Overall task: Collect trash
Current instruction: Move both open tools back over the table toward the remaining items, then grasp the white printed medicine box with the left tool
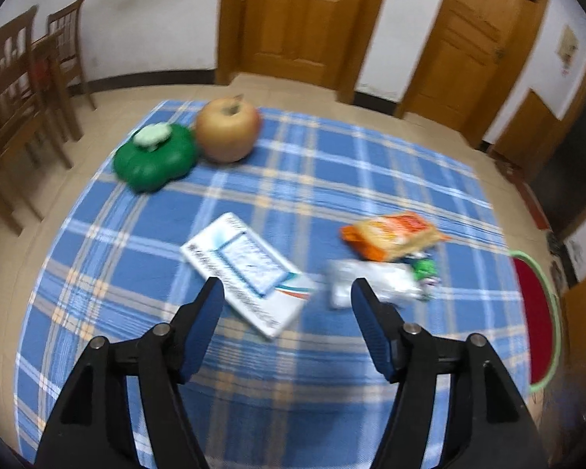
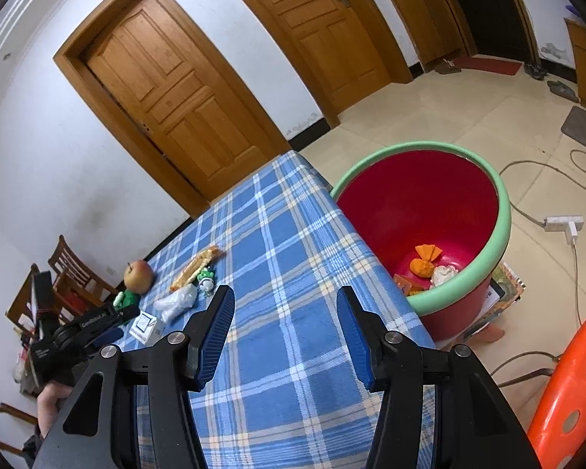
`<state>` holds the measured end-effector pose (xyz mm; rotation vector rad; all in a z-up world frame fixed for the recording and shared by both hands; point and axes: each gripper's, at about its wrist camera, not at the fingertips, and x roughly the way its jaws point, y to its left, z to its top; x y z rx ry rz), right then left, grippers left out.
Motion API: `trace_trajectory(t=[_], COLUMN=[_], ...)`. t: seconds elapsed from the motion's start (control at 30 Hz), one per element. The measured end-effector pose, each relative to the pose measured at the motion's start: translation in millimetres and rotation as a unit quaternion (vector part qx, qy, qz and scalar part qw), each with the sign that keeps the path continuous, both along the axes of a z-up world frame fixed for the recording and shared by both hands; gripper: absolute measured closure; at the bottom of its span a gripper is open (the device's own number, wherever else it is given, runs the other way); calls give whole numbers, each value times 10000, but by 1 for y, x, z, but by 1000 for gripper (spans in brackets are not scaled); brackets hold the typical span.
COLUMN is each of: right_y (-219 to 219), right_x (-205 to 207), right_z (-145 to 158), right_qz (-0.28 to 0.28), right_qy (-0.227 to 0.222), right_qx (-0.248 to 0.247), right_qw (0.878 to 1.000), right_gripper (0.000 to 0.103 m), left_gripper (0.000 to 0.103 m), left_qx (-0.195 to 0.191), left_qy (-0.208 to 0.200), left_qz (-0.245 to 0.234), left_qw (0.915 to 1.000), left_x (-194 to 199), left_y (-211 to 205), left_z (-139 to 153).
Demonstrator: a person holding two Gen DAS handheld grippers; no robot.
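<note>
Left gripper: your left gripper (image 1: pixel 287 293) is hanging over the checked tablecloth (image 1: pixel 371 179) with its jaws standing apart and nothing between the pads.
Right gripper: your right gripper (image 2: pixel 285 312) is also gaping with nothing in it, pointing across bare cloth toward the red bin (image 2: pixel 461 273), which is standing just off the table edge at about two o'clock.
Nearest trash: in the left wrist view the white carton (image 1: pixel 248 273) is lying right ahead of the jaws, its near corner reaching into the gap at about eleven o'clock from midway between the tips.
Long axis: the carton is running from ten o'clock down to four o'clock, so it is sitting slantwise to the line between your pads; you are probably needing a wrist roll before closing across its short side.
Other trash: the crumpled clear bag (image 1: pixel 371 279) is lying just past the right-hand fingertip at about one o'clock, with the orange snack packet (image 1: pixel 394 234) beyond it and a small green-and-white wrapper (image 1: pixel 424 267) beside both.
Not trash, as I judge: the apple (image 1: pixel 228 129) and the green pumpkin-shaped container (image 1: pixel 154 158) are sitting together, well apart at eleven o'clock.
Nearer hand: your left is clearly the closer one to all the litter; your right is waiting nearer the bin.
Bin contents: some orange and white scraps are already lying inside.
</note>
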<state>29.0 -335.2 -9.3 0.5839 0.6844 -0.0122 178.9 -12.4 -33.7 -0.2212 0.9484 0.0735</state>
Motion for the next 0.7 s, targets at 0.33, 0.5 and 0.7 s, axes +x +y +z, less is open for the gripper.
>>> trace_trajectory(t=[0.33,0.5,0.7], right_y=[-9,-12,-12], right_x=[6,9,9], right_z=[-14,-19,-22], right_qz=[-82,-109,-106], right_qy=[159,221,265], right_qx=[134,184,203], right_qw=[9997,9995,9994], right_gripper=[47,47,47], left_gripper=[30,29,31], left_qx=[138,-62,266], left_qy=[292,454,284], left_qz=[509,465,210], left_qw=[9982,9979,9990], left_x=[30,42,40], left_y=[19,17,1], left_z=[-28,-40,-40])
